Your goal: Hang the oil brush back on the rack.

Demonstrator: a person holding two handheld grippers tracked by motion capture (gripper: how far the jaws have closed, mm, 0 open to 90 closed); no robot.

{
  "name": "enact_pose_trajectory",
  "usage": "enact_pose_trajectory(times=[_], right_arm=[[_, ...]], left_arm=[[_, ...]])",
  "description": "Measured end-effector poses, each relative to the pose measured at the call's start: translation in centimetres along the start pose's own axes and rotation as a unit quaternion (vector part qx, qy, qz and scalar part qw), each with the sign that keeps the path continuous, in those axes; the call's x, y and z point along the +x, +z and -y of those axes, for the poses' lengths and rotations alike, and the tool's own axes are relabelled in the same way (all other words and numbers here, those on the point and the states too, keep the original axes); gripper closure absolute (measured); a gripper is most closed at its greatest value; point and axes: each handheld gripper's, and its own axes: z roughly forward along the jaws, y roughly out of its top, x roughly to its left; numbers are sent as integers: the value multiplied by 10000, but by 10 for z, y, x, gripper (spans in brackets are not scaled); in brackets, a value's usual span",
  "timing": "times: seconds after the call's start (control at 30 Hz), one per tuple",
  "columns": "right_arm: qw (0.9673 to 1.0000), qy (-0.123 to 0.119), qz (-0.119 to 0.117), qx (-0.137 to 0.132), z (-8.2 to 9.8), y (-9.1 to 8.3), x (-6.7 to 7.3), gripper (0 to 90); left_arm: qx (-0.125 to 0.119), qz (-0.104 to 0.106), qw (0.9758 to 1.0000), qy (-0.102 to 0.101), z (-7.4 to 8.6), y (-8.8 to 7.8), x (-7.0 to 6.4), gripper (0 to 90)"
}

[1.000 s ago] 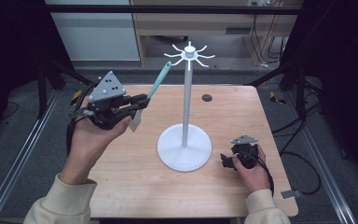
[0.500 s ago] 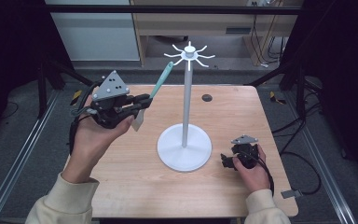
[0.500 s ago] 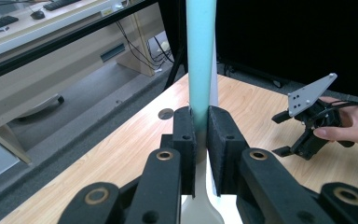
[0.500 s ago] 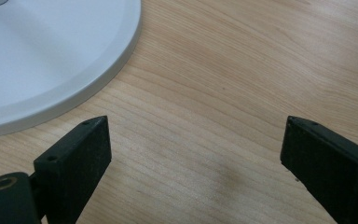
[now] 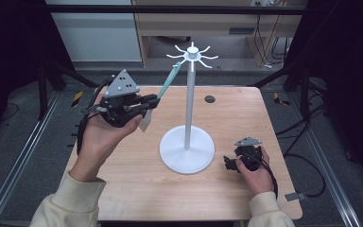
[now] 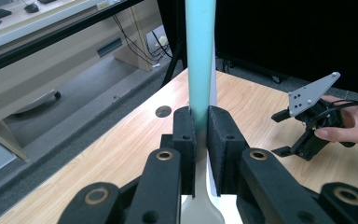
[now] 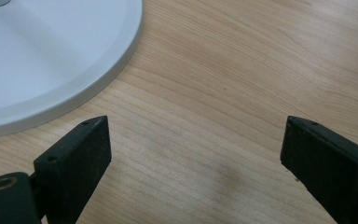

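Over table, left claw (image 6: 201, 140) clamping spatula (image 6: 200, 60)

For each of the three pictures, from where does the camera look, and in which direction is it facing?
High view: above the table, facing forward and down; both forearms, left gripper, right gripper.
Left gripper view: on the left gripper, facing along the teal spatula it clamps; right hand beyond.
Right gripper view: low over the wood, open jaws.
Shared: the white stand.
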Motion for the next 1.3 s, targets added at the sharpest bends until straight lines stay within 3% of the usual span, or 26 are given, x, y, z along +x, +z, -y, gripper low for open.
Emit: enact_pose_trajectory(times=[1.3], right_arm=[[10000,50,-7,-17,0,-1,0,90]], left_arm=[[40,92,9999,-40,2,13,0,818]])
